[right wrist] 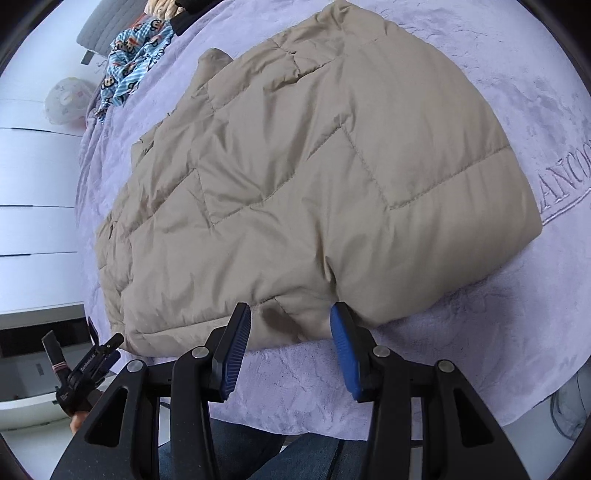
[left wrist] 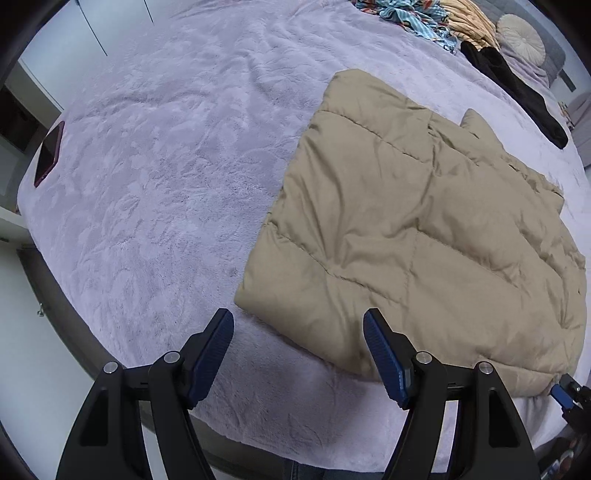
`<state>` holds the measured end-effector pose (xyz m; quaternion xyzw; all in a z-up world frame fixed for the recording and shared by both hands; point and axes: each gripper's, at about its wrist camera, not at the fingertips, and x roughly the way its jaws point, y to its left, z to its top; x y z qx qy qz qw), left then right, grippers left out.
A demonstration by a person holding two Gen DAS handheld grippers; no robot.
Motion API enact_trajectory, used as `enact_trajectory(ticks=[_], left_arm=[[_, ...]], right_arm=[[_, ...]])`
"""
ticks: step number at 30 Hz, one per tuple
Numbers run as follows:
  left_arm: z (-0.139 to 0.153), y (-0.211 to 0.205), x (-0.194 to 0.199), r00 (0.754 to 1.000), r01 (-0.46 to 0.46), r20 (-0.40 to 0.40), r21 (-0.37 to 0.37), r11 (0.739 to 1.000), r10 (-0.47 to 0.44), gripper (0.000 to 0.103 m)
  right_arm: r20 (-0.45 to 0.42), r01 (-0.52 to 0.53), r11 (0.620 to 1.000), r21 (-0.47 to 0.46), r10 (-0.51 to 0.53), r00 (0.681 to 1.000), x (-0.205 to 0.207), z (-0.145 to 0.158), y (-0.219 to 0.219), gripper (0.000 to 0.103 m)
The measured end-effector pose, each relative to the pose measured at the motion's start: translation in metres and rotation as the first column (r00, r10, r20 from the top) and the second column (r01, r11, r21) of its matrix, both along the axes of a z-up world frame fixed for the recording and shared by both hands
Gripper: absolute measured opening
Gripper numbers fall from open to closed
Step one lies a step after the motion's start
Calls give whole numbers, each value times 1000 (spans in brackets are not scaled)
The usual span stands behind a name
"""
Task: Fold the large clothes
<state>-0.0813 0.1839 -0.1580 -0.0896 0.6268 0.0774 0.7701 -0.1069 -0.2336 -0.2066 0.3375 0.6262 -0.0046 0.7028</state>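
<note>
A beige quilted jacket [left wrist: 424, 229] lies folded and flat on the lilac bed blanket [left wrist: 166, 166]. My left gripper [left wrist: 298, 317] hovers over the jacket's near left corner with its jaws wide apart and nothing pressed between the blue pads [left wrist: 212, 354]. In the right wrist view the same jacket [right wrist: 314, 177] fills the middle. My right gripper [right wrist: 291, 310] stands at its near hem, jaws partly apart, and the pads [right wrist: 345, 350] do not press on the fabric. Each gripper shows at the edge of the other's view.
A dark red phone [left wrist: 50, 153] lies at the bed's far left edge. A black garment [left wrist: 517, 92], patterned blue cloth [left wrist: 413, 14], a yellow blanket [left wrist: 469, 22] and a round cushion [left wrist: 521, 35] lie beyond the jacket. White drawers [right wrist: 33, 184] stand beside the bed.
</note>
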Motion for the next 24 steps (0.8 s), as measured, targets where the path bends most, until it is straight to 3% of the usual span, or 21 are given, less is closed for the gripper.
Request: enact_trajectory(ticks=[10, 15, 19, 24], left_arm=[[25, -35, -28, 1000, 29, -8, 37, 999, -29, 74], [31, -48, -42, 998, 58, -17, 27, 998, -58, 74], [32, -52, -34, 994, 111, -8, 37, 993, -111, 74], [32, -42, -11, 986, 168, -4, 8, 986, -168, 74]], right_arm=[[41, -45, 998, 45, 43, 998, -14, 10, 9, 64], [25, -71, 996, 45, 70, 997, -32, 9, 13, 65], [38, -48, 998, 26, 47, 998, -37, 13, 13, 71], [34, -16, 1000, 23, 15, 999, -27, 10, 28, 71]])
